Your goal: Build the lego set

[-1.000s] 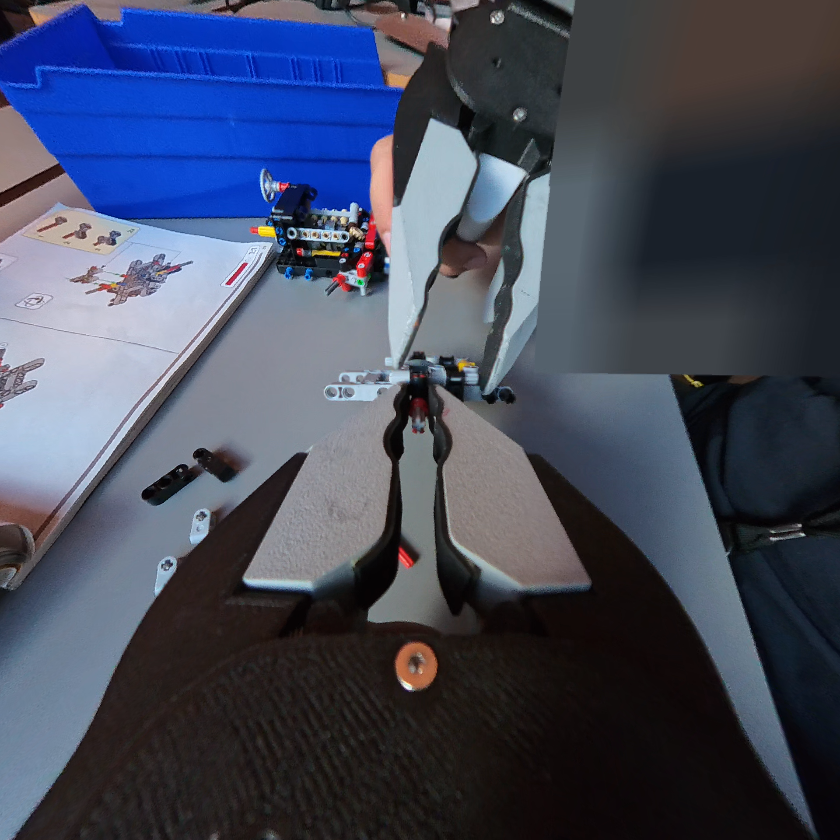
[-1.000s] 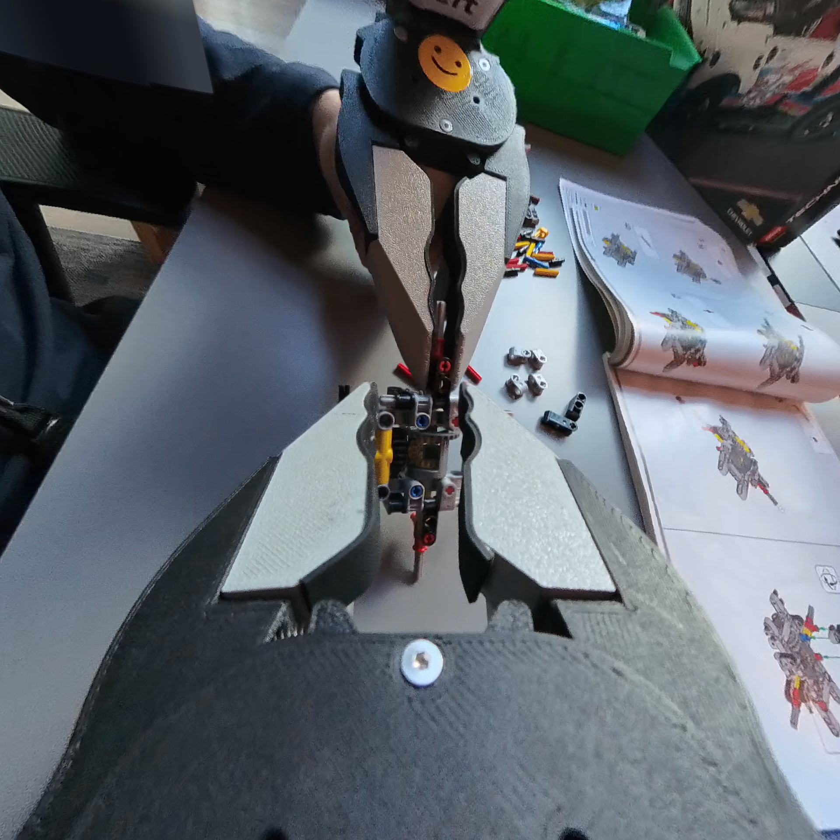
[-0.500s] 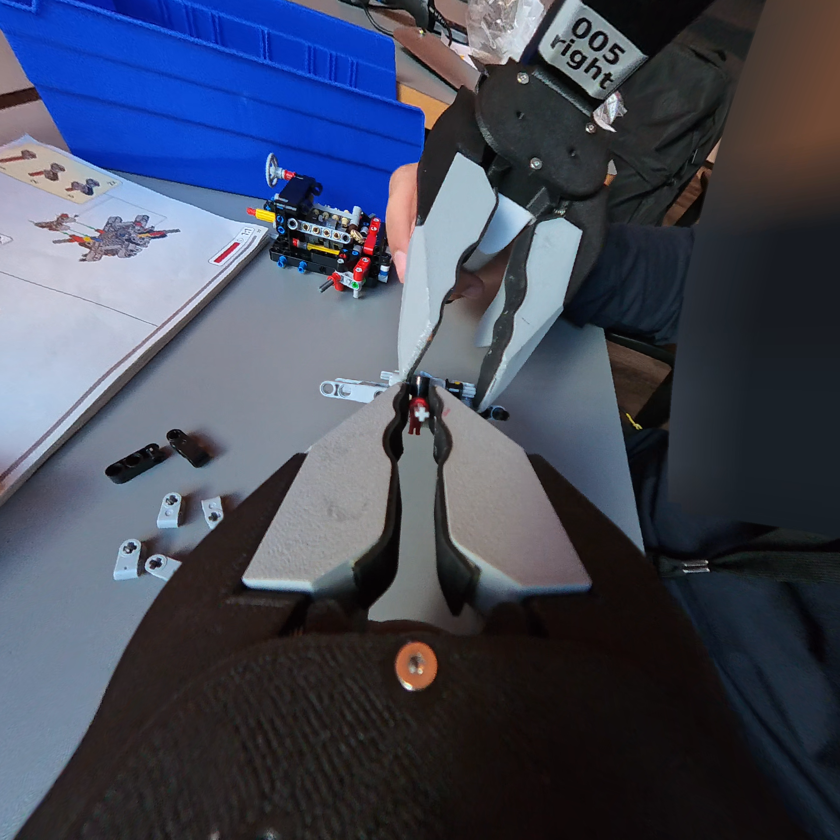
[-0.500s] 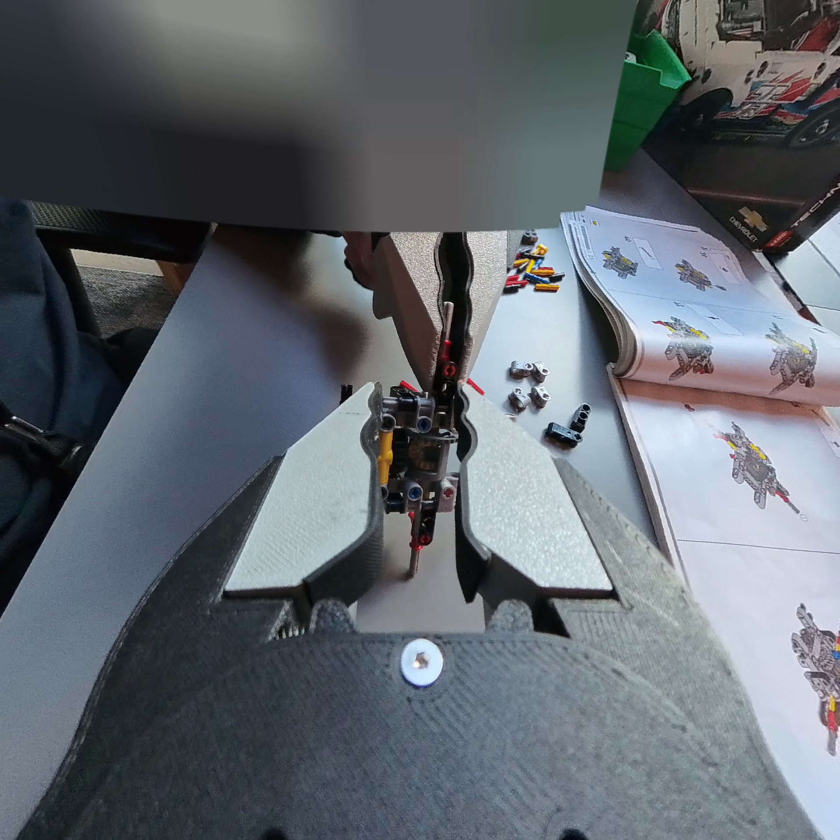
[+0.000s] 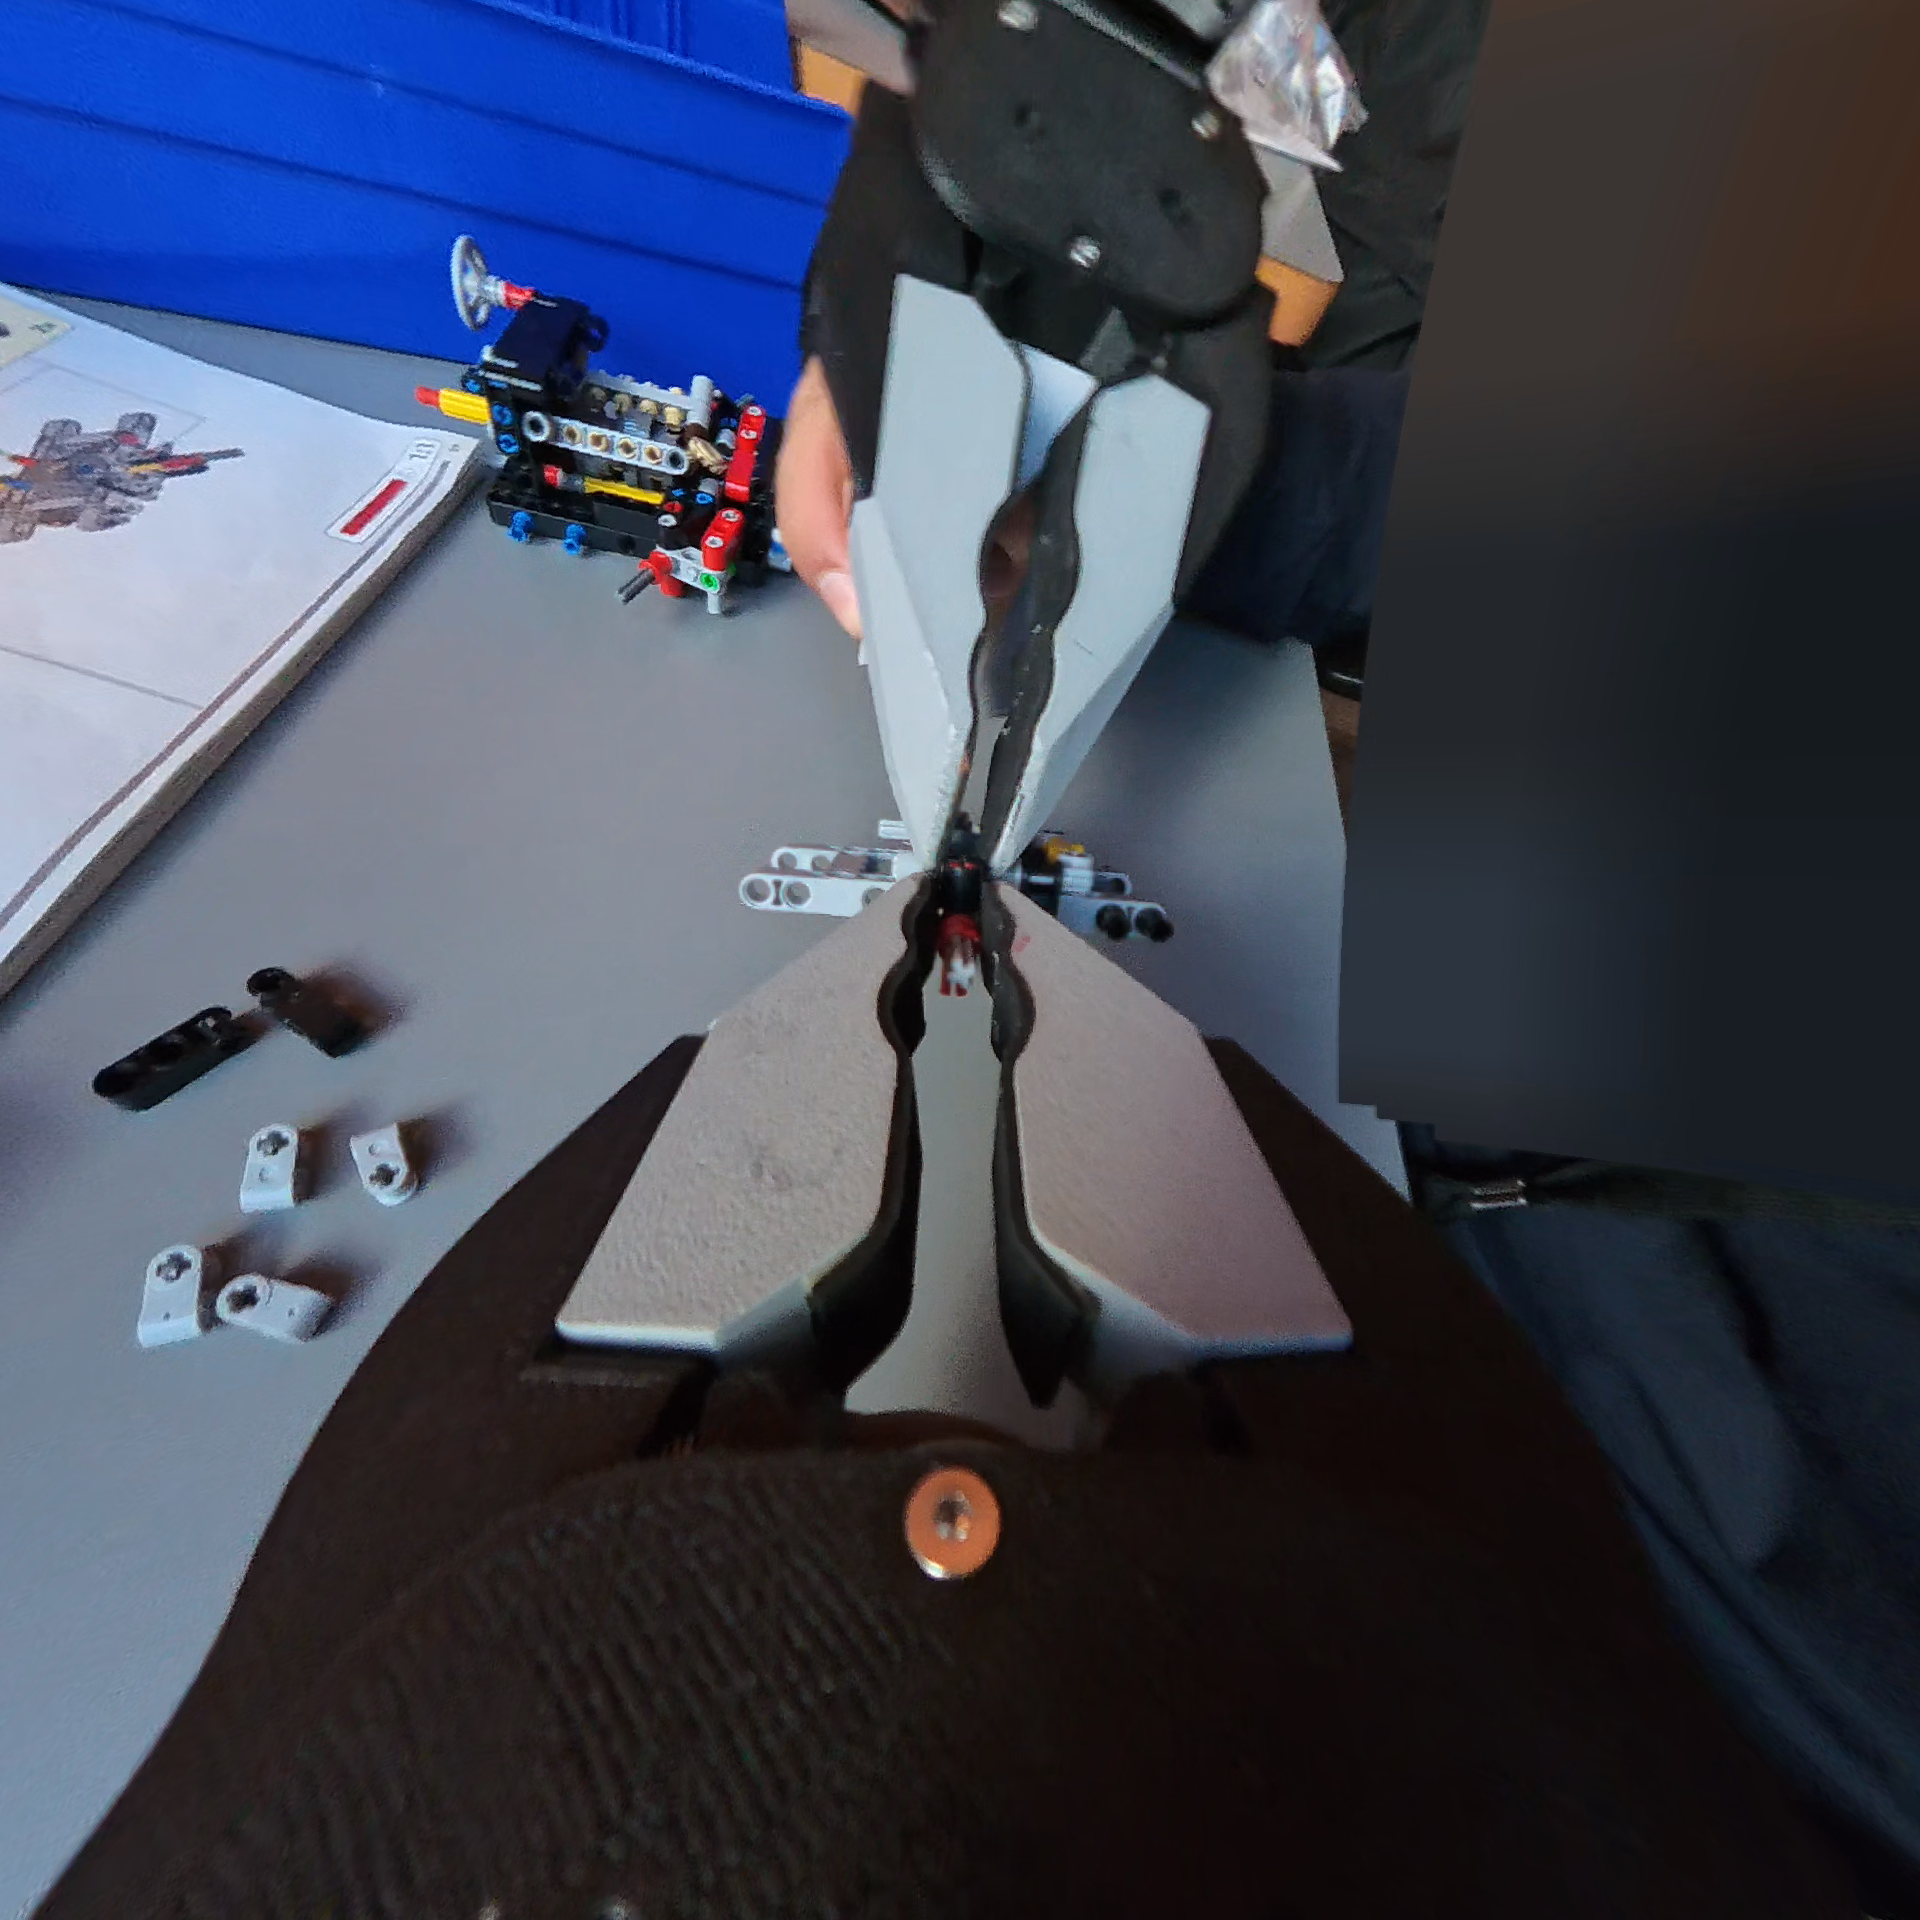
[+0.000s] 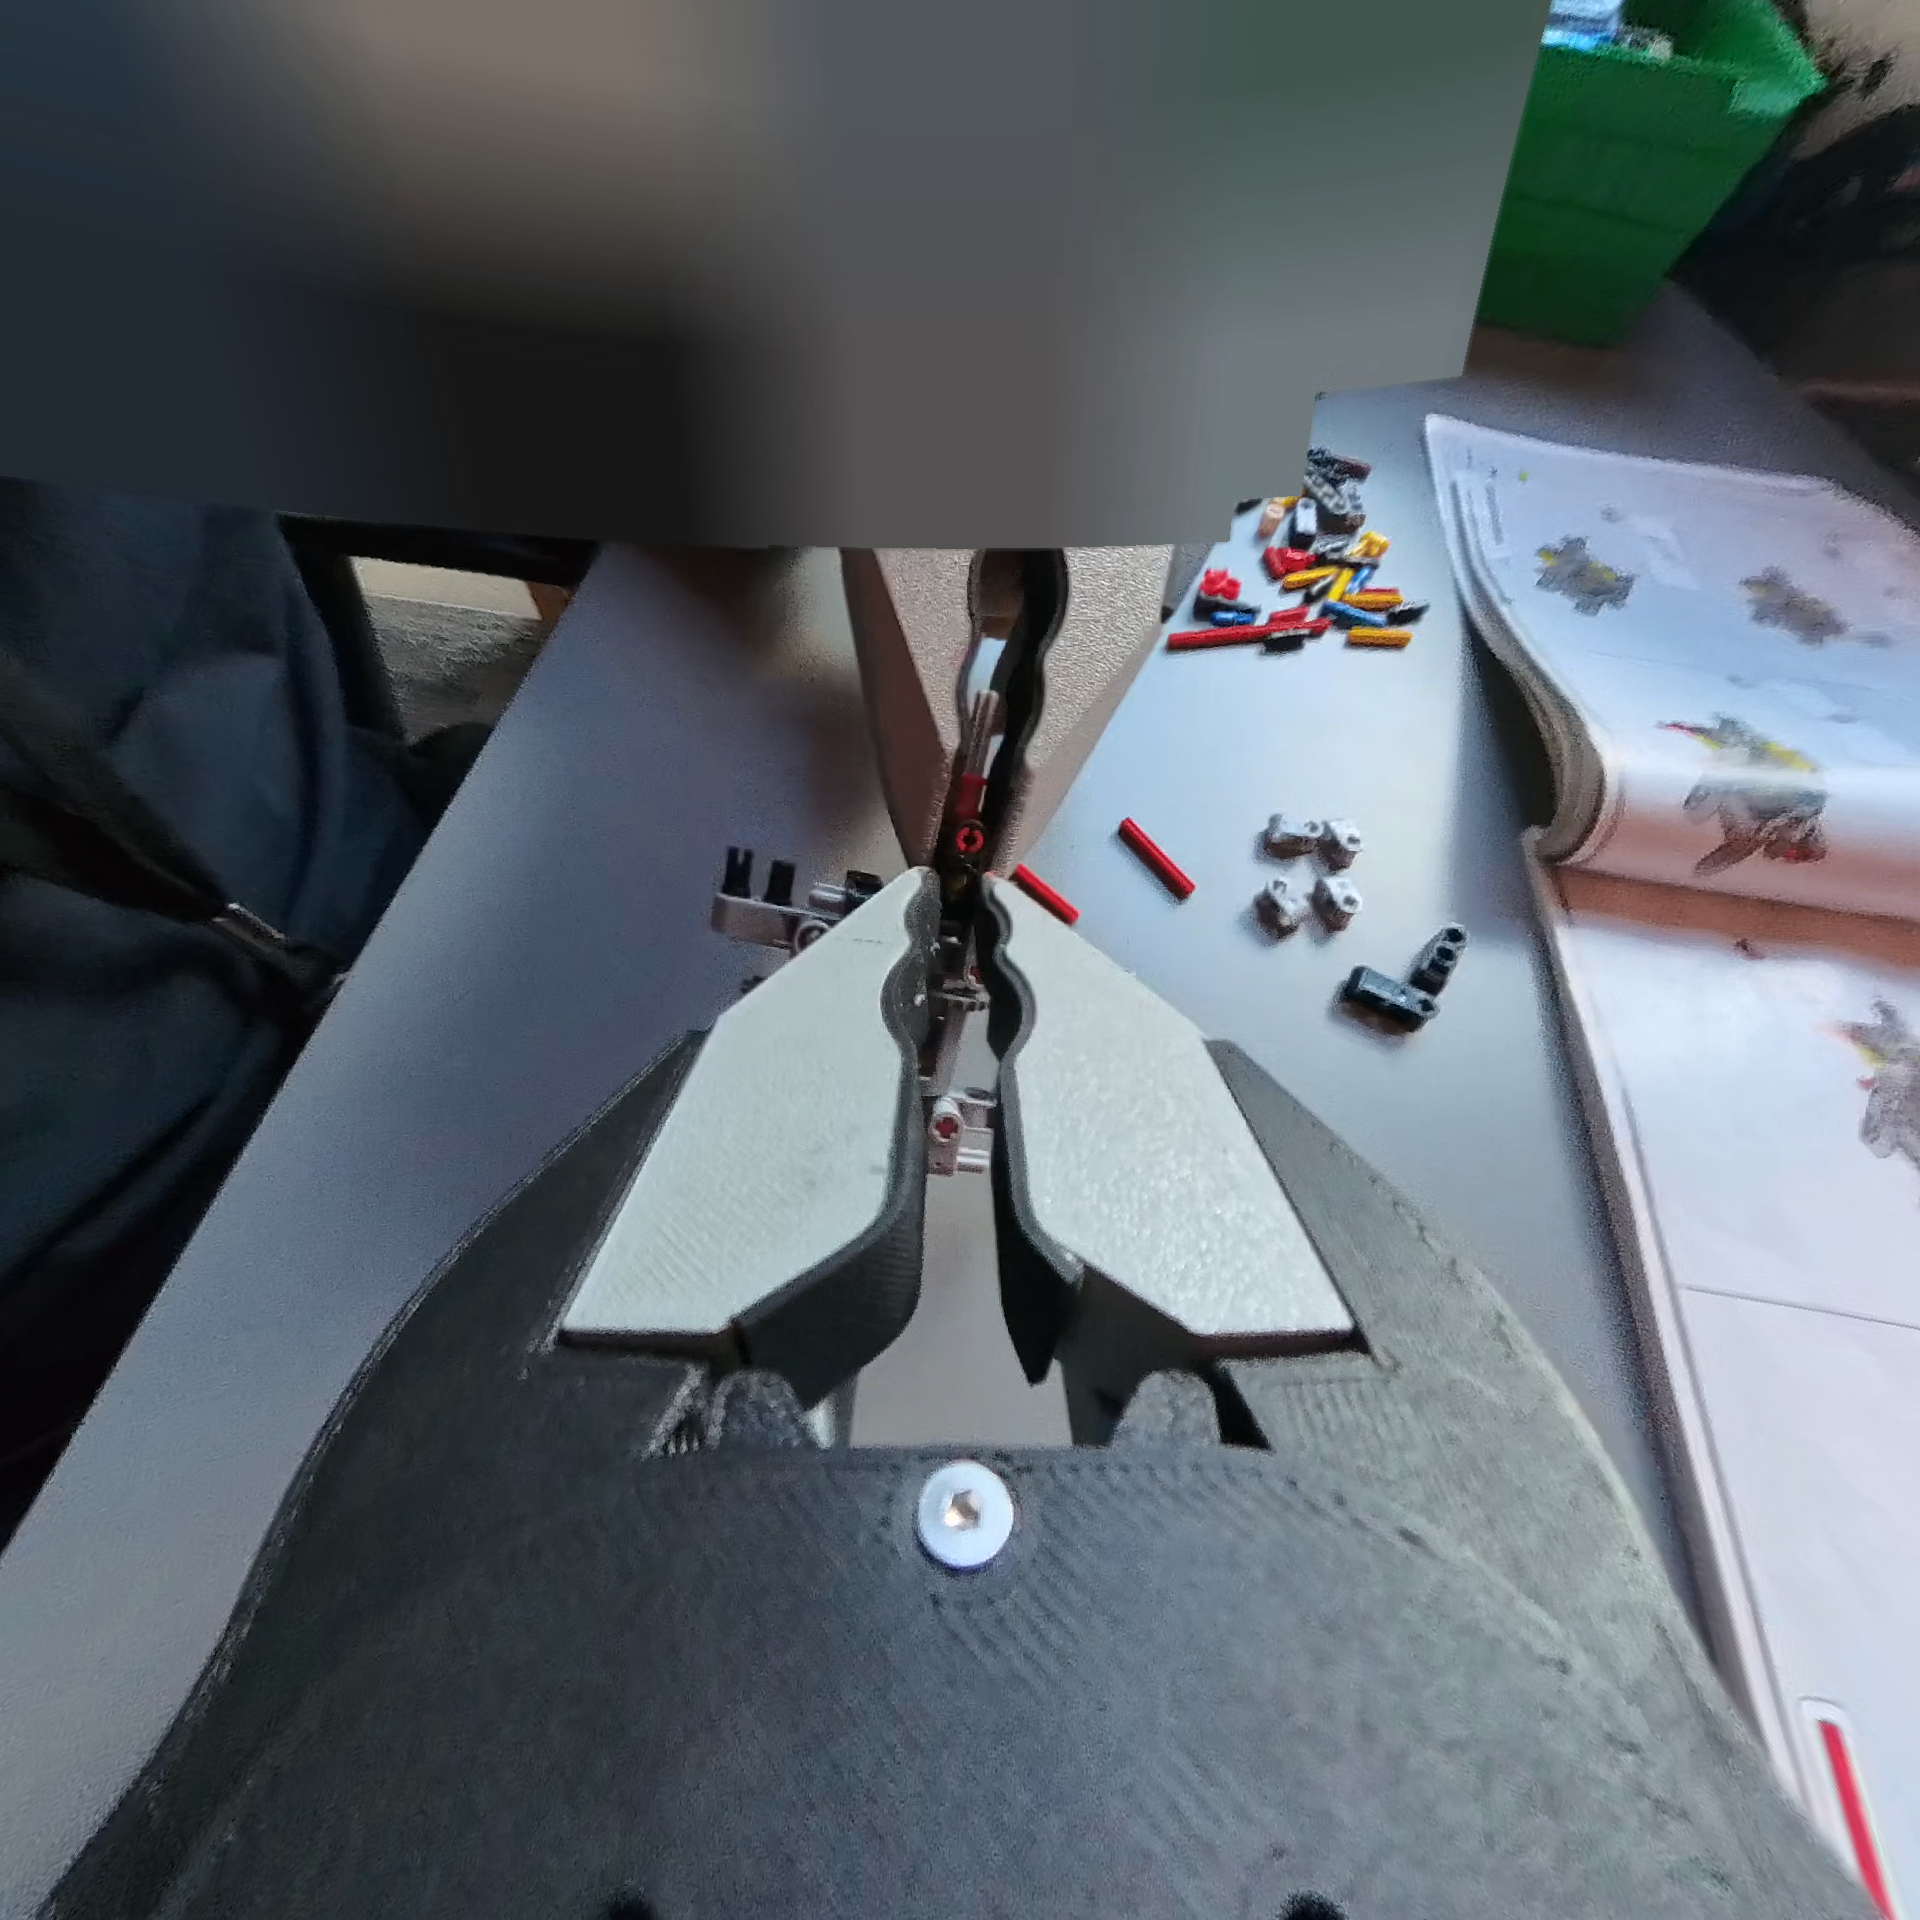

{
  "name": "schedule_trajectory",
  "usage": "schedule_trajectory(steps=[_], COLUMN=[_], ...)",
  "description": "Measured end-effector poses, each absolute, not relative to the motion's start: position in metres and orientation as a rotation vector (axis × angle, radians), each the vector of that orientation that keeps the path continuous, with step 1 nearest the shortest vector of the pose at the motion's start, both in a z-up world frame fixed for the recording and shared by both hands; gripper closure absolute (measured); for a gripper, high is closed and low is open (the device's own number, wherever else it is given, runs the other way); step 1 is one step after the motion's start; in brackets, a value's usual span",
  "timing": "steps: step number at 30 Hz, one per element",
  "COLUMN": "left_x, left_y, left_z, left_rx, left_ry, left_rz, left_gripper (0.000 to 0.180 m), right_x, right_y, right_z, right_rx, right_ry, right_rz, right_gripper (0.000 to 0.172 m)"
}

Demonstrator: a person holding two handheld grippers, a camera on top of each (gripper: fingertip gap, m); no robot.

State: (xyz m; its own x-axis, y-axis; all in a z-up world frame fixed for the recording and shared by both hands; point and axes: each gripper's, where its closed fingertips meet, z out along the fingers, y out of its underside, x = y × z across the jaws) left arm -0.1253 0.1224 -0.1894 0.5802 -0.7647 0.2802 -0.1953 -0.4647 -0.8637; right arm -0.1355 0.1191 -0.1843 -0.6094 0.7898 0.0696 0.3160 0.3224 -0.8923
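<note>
soft daylight lit the grey table (image 5: 540,790) evenly. loose pieces (image 5: 270,1226) smeared with motion blur. edges bowed with wide-angle distortion.

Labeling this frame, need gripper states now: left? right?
Left gripper: fingers closed on a thin red-and-black axle piece.
Right gripper: fingers nearly together; can't tell if they grip the small grey assembly.

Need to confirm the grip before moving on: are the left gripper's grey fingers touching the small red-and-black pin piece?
Touching. The left wrist view shows the left gripper closed on the small red-and-black pin piece.
</note>
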Motion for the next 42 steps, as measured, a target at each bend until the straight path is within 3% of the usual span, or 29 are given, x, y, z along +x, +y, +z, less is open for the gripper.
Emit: schedule_trajectory(steps=[2,4,6,12,15,19,23,32,42], left_x=[-0.125,-0.129,-0.131,-0.127,-0.125,-0.123,-0.128,-0.132,-0.13], left_y=[0.129,0.133,0.133,0.132,0.131,0.132,0.133,0.139,0.136], left_z=[-0.191,-0.194,-0.193,-0.192,-0.199,-0.198,-0.197,-0.174,-0.192], left_rx=[-1.945,-1.953,-1.951,-1.952,-1.974,-1.974,-1.981,-1.995,-2.144], left_ry=[0.765,0.772,0.765,0.757,0.786,0.766,0.751,0.753,0.87], left_rz=[-0.791,-0.754,-0.75,-0.751,-0.728,-0.733,-0.745,-0.715,-0.679], left_gripper=[0.175,0.175,0.176,0.176,0.175,0.176,0.176,0.175,0.176], right_x=[-0.136,-0.137,-0.134,-0.136,-0.139,-0.135,-0.131,-0.134,-0.133], right_y=[0.126,0.128,0.128,0.118,0.123,0.119,0.119,0.121,0.122], right_z=[-0.184,-0.176,-0.172,-0.19,-0.196,-0.195,-0.195,-0.174,-0.189], right_rx=[-1.014,-1.029,-1.032,-0.963,-0.973,-0.966,-0.982,-0.959,-1.021], right_ry=[-2.064,-2.005,-2.001,-2.098,-2.111,-2.153,-2.194,-2.101,-2.059], right_rz=[1.269,1.323,1.329,1.094,1.024,1.034,0.992,1.075,1.211], right_gripper=[0.167,0.142,0.131,0.139,0.154,0.136,0.129,0.136,0.143])
